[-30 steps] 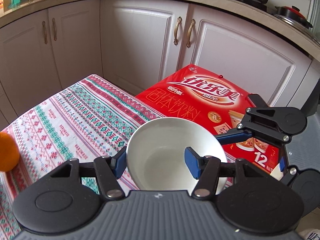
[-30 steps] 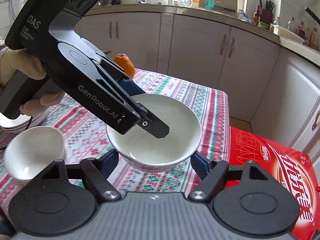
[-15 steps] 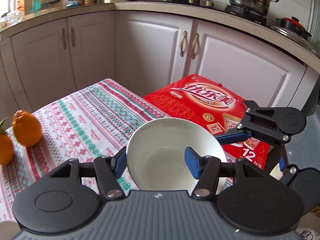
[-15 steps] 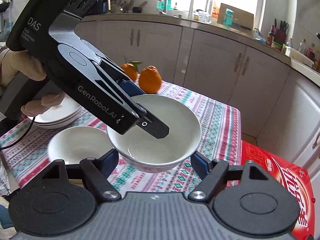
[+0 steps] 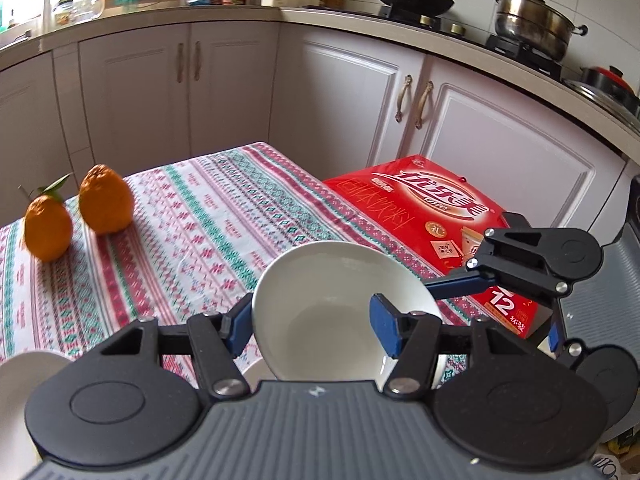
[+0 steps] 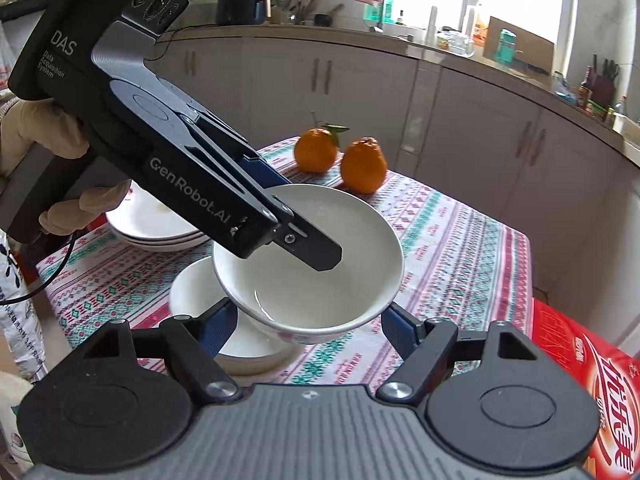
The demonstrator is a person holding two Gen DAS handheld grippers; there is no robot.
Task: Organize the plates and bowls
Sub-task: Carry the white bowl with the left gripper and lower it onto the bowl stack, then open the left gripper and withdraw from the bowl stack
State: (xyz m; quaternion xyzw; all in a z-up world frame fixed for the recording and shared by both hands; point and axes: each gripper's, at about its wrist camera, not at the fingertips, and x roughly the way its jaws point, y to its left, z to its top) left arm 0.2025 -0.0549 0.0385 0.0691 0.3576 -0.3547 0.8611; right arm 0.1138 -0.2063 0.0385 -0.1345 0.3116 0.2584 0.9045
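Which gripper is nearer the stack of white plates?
Left. The left gripper, clamped on the white ceramic bowl's rim, has its body just in front of the stack of white plates; the right gripper sits farther back, jaws open around the bowl.

Below the left fingers (image 5: 240, 326) only a sliver of the lower bowl (image 5: 254, 372) showed, the held bowl (image 5: 336, 312) covering the rest; in the right wrist view the left gripper (image 6: 316, 254) hid part of the plate stack (image 6: 156, 228); the red box (image 6: 600, 380) ran off the frame beyond the right fingers (image 6: 400, 330).
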